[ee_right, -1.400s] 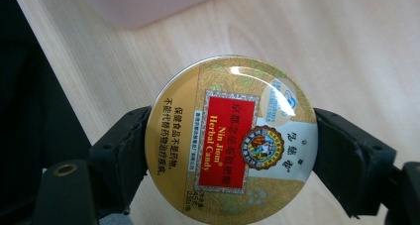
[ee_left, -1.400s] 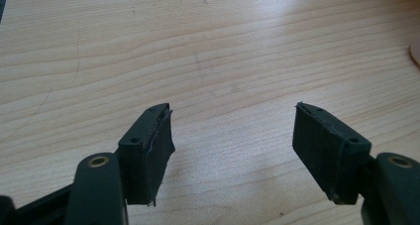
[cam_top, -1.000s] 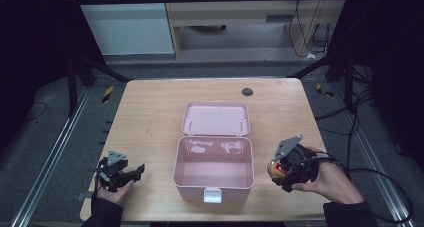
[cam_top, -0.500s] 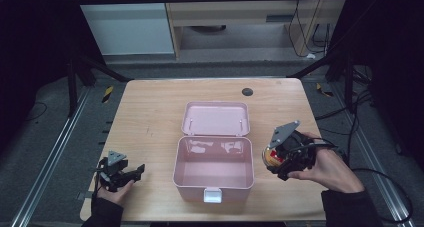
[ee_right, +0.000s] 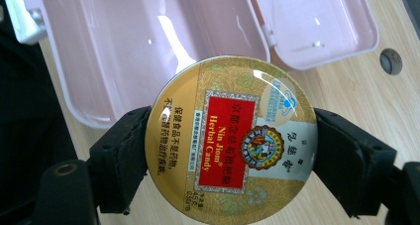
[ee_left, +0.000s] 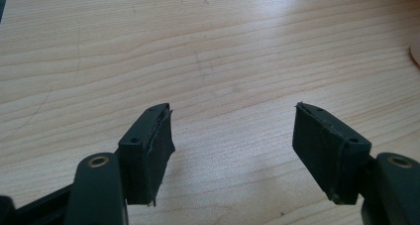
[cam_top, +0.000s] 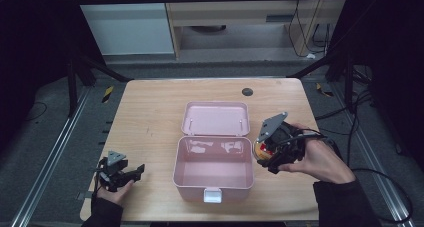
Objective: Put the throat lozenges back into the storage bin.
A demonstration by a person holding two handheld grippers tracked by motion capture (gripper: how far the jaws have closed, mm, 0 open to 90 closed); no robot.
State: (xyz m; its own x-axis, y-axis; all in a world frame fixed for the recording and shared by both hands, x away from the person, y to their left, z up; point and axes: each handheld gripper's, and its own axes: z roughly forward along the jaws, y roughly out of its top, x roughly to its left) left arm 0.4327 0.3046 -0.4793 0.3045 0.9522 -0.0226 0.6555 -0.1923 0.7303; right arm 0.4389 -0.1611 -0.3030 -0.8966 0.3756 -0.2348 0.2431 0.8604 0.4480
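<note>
A pink plastic box (cam_top: pixel 214 173) stands open at the middle front of the wooden table, its lid (cam_top: pixel 215 118) laid back flat behind it. My right gripper (cam_top: pixel 263 151) hovers just right of the box's right wall, shut on a round gold candy tin (cam_top: pixel 259 148). In the right gripper view the tin (ee_right: pixel 233 141) sits between both black pads, with the empty box (ee_right: pixel 148 41) behind it. My left gripper (cam_top: pixel 131 173) rests low at the table's front left, open, and the left gripper view has bare wood between its jaws (ee_left: pixel 233 150).
A small dark round disc (cam_top: pixel 247 92) lies near the table's far edge, right of centre. A white latch (cam_top: pixel 212 194) sticks out of the box's front wall. Dark floor, metal rails and cables surround the table (cam_top: pixel 150 112).
My right gripper has carried the tin up and leftward, from the table's right side to the box's right wall. The left gripper has stayed put.
</note>
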